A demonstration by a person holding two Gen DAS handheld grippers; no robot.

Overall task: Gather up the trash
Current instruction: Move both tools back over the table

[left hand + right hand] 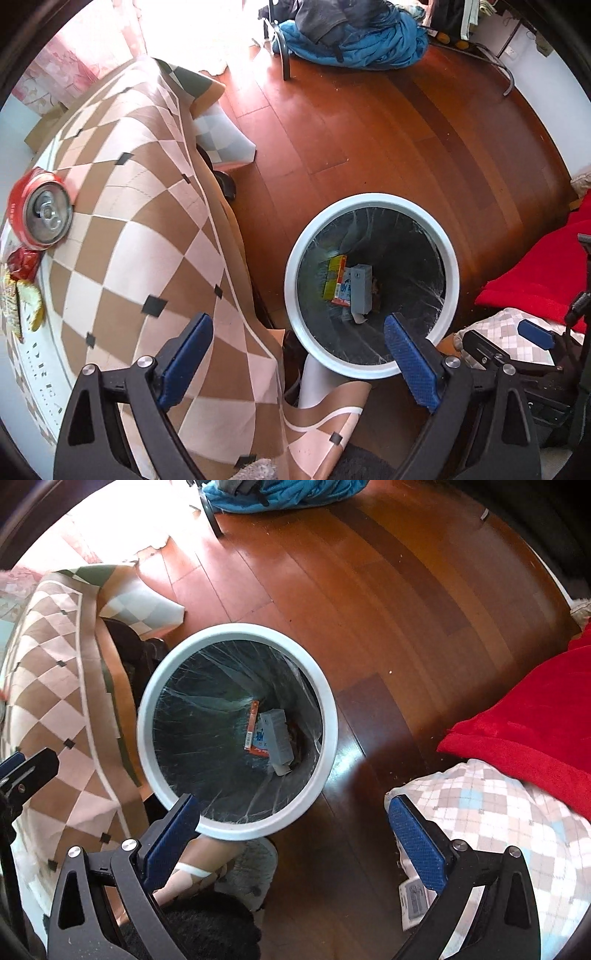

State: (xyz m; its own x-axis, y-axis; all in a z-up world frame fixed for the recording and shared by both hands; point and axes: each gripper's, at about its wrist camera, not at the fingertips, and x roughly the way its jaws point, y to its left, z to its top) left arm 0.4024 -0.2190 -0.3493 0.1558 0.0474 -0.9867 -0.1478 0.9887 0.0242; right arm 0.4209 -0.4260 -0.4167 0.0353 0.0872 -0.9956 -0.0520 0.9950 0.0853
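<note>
light: bright daylight, top left | glare: blown-out white there | edges: strong fisheye bending, dark vignette | focus: mostly sharp

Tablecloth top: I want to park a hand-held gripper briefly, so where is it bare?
The checked tablecloth is bare from the red can and snack wrappers at its left edge across to its draped edge beside the bin.

White bin, cartons inside, empty spread hand-held gripper
</note>
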